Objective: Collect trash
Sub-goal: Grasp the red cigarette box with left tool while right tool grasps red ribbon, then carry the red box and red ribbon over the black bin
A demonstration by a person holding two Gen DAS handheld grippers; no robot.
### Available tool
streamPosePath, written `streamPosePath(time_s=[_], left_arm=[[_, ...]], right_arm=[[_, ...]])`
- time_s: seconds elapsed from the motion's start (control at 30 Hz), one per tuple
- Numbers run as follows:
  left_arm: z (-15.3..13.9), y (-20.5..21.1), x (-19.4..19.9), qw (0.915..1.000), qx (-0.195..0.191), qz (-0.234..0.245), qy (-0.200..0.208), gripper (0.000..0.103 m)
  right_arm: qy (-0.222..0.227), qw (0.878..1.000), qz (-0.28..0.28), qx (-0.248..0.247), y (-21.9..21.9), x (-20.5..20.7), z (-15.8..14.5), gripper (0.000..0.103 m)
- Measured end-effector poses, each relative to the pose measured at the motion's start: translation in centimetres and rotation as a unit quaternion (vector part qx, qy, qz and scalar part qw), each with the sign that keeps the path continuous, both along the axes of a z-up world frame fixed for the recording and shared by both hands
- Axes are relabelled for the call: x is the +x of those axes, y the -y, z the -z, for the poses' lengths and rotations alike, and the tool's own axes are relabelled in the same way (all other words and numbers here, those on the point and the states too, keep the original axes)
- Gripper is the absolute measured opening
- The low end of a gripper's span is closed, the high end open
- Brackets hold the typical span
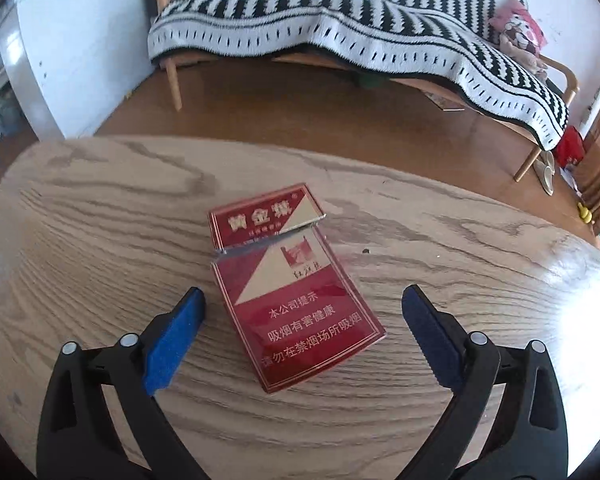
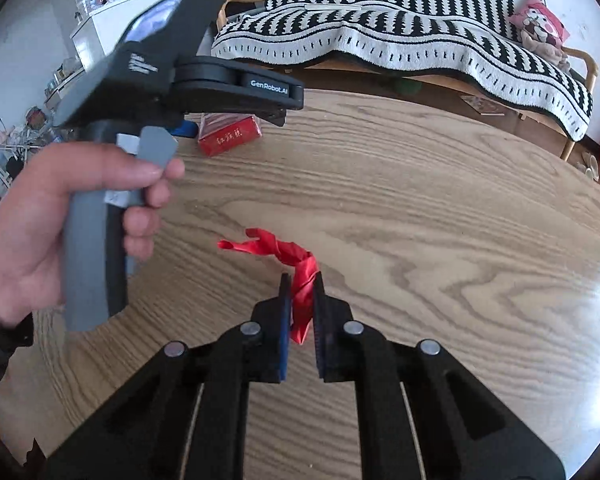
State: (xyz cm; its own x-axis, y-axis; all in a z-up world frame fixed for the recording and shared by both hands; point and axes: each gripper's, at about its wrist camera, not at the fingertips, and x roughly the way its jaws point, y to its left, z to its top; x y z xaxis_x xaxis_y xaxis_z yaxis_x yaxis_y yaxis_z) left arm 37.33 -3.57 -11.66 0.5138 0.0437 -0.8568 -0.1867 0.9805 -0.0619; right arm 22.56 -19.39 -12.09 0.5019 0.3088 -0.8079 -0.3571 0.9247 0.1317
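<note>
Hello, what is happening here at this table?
A person is clearing trash from a wooden table with a handheld gripper in each hand. The right gripper is shut on a crumpled red wrapper, which still touches the tabletop. The left gripper is open, its fingers on either side of a red cigarette pack with its lid ajar, not yet gripping it. The left hand shows in the right camera.
</note>
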Motion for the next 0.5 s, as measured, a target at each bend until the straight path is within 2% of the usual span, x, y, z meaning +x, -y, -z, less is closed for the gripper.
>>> streamPosePath(time_s=[0.1,0.2,0.3,0.5], left_arm=[[-0.4,0.3,-0.5,0.9997,0.025,0.006,0.004,0.067],[-0.7,0.0,-1.4,0.9998,0.006,0.018,0.001,0.063],[-1.6,0.2,-3.3,0.9992,0.018,0.035,0.011,0.062],[-4.7,1.1,-10.8,0.9946,0.025,0.096,0.03,0.062]], right_arm=[[0.008,1.0,0.015,0.005,0.6,-1.2,-0.5,0.01],[0.011,0.999,0.029,0.011,1.5,-2.8,-1.3,0.01],[0.013,0.999,0.049,0.012,2.8,-4.7,-2.3,0.01],[0.021,0.995,0.096,0.009,6.3,-10.2,-4.6,0.01]])
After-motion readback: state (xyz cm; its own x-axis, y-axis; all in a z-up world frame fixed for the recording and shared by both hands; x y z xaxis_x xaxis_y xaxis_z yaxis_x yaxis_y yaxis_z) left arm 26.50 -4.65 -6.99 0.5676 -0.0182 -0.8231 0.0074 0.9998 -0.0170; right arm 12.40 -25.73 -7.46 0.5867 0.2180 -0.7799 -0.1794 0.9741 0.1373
